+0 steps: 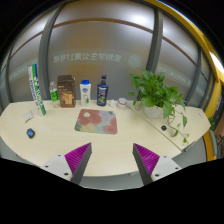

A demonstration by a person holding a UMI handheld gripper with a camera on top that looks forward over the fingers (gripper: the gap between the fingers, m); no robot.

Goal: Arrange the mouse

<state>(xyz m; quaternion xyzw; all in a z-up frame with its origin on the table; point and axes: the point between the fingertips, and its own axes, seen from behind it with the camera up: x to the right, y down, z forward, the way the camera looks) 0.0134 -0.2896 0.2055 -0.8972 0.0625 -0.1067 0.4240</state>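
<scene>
Above table [120, 148], level open jaws

Table [110, 150] with mousepad [96, 122], plant [157, 93].

Pink-patterned mat [96, 121], green plant [157, 92]

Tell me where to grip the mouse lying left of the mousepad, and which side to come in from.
The mouse lies low and flat on the table, well left of the mousepad, with clear space around it. It is too small here to tell its heading. Probably best: come from above and close across its narrow width, mid-body. The gripper is open and aimed at the mousepad, so swing left first.
</scene>
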